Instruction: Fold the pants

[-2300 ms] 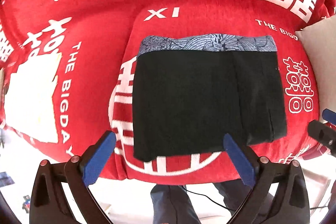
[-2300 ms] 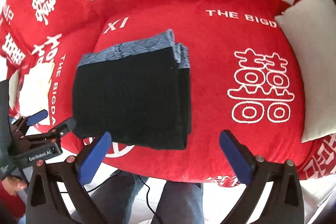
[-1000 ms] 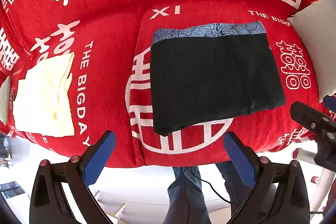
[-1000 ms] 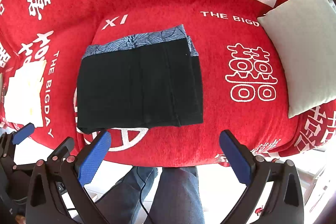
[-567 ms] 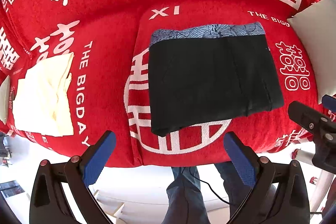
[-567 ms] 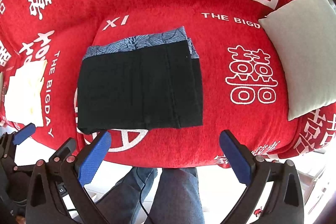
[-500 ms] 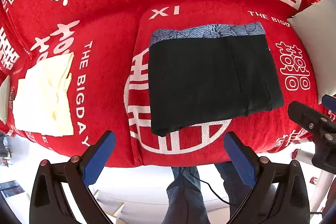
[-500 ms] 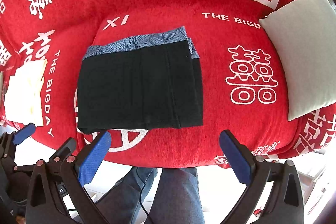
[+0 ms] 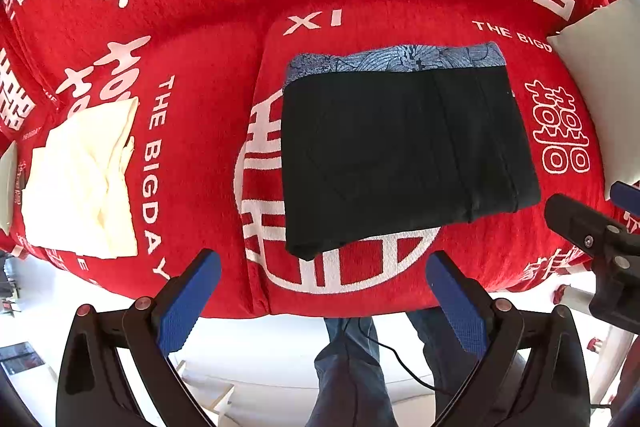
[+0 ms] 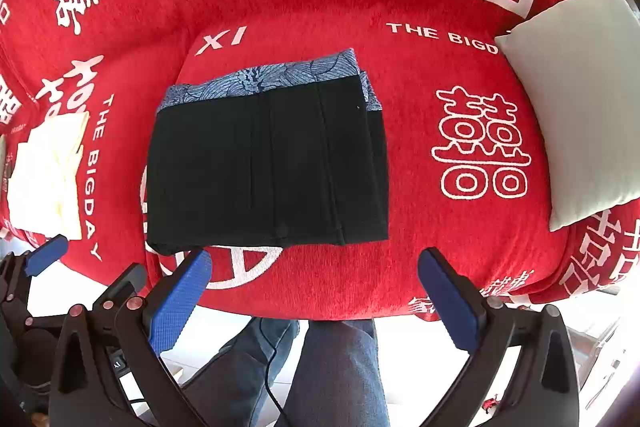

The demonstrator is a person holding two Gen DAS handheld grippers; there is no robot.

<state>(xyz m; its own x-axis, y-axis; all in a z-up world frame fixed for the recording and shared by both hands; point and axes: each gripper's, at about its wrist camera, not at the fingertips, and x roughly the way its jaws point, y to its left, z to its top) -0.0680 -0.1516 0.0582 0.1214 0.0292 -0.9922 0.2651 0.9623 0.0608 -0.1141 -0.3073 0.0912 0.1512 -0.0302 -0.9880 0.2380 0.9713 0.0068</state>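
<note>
The black pants (image 9: 404, 155) lie folded into a flat rectangle on the middle seat of the red sofa (image 9: 208, 75), with a blue patterned waistband along the far edge. The right wrist view shows the same pants (image 10: 268, 167) with neat stacked side edges. My left gripper (image 9: 320, 295) hangs open in front of the sofa's front edge, nothing between its blue pads. My right gripper (image 10: 312, 291) is also open and empty, held back from the cushion. Neither gripper touches the pants.
A cream folded cloth (image 9: 84, 179) rests on the left seat. A pale grey cushion (image 10: 580, 99) leans at the right end of the sofa. A person's legs in blue jeans (image 10: 336, 371) stand below the front edge, with a thin black cable by them.
Both grippers have drawn back from the sofa since 2.3 s ago, so the pants look smaller and farther. Over the last second almost nothing moved. The pants lie still.
</note>
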